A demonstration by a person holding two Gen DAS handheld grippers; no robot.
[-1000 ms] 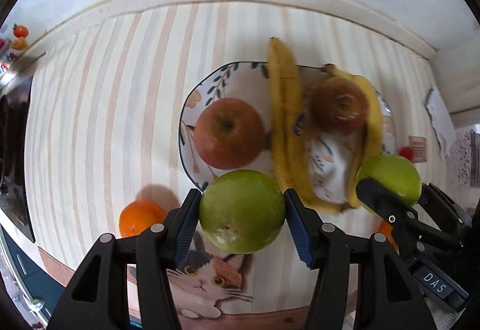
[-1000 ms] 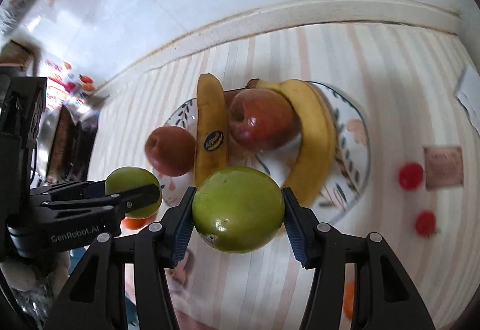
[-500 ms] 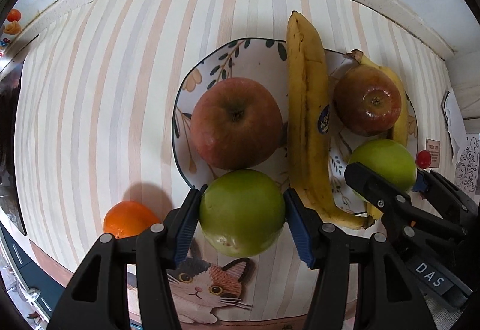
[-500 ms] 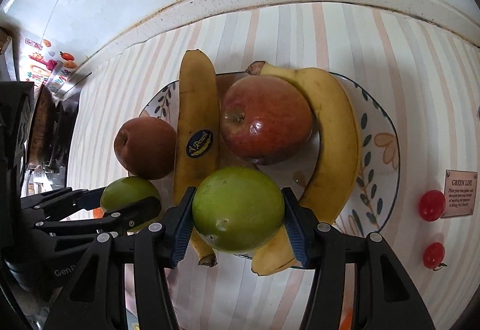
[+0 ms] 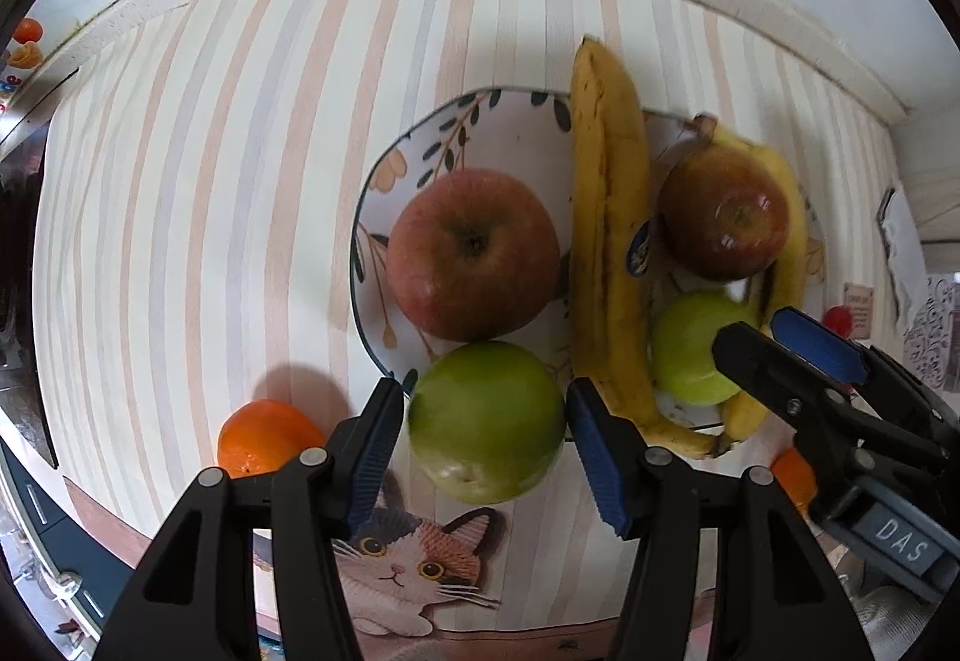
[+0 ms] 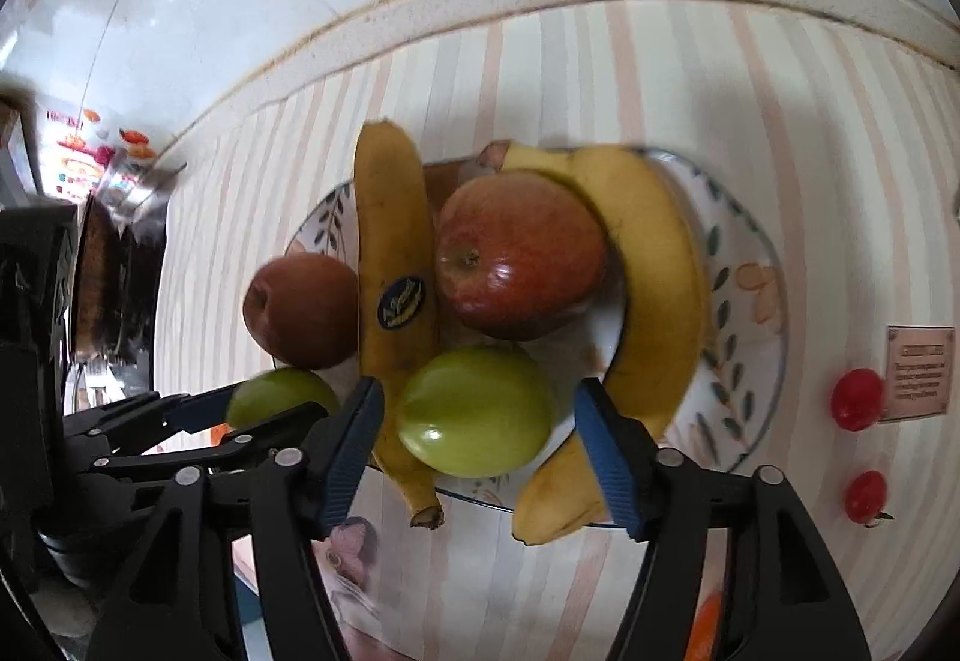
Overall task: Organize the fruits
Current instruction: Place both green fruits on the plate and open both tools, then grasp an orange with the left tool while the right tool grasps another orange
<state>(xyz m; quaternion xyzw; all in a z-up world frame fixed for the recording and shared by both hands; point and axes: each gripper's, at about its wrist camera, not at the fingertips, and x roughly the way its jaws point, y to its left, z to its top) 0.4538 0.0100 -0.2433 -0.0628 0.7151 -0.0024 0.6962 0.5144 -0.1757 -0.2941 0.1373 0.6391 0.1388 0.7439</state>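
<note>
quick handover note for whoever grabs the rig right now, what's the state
Left gripper: around the left green apple at the plate's near rim; cannot tell if it is gripped or let go.
Right gripper: open, the right green apple resting on the plate between its fingers, gaps on both sides.
Done: two red apples and two bananas on the plate.
Left: seat the left green apple, back both grippers out, then probably fetch the orange lying on the table beside the plate.
</note>
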